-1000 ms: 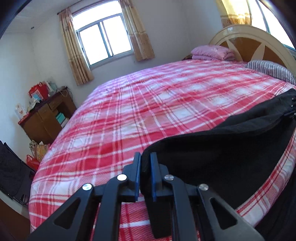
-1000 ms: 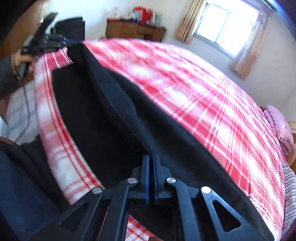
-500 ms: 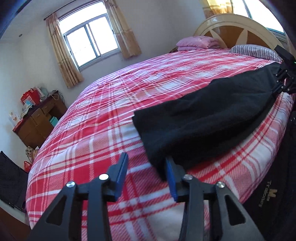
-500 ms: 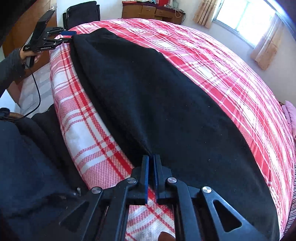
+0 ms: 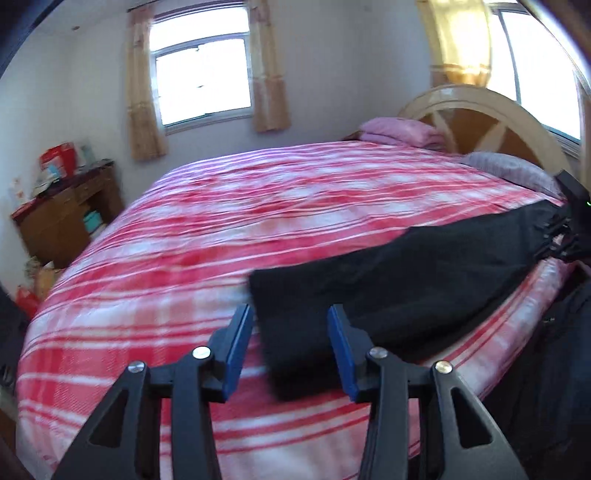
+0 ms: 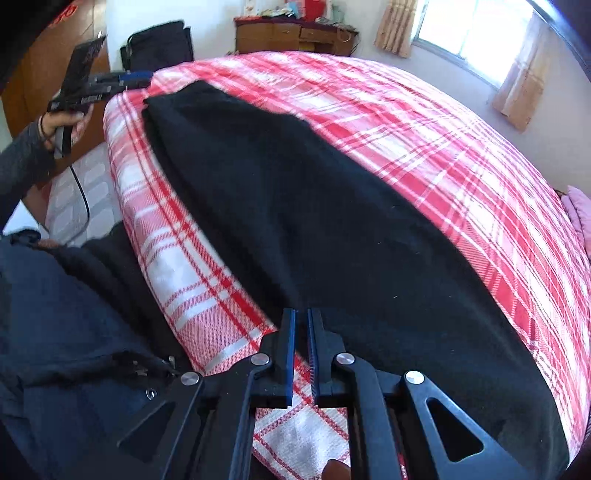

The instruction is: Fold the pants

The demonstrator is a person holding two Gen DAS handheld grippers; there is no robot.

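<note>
Black pants (image 6: 332, 206) lie stretched flat along the near edge of the bed, folded lengthwise. One end (image 5: 295, 332) rests on the cover below and between the fingers of my left gripper (image 5: 290, 314), which is open, its pads clear of the cloth. In the right wrist view that left gripper (image 6: 136, 77) hovers just off the far end of the pants, in a person's hand (image 6: 62, 122). My right gripper (image 6: 301, 321) is shut on the near end of the pants. In the left wrist view the cloth bunches where the right gripper (image 5: 574, 221) pinches it.
The bed (image 5: 258, 229) has a red and white plaid cover. A folded pink blanket (image 5: 402, 131) and a curved headboard (image 5: 480, 110) stand at its head. A wooden dresser (image 6: 295, 35) and a black chair (image 6: 159, 48) stand past its foot. The person's dark clothing (image 6: 55, 332) is beside the bed edge.
My left gripper opened and let go of the pants' end, then drew back a little. The pants dropped from a raised fold to lie flat. My right gripper sank, still shut.
</note>
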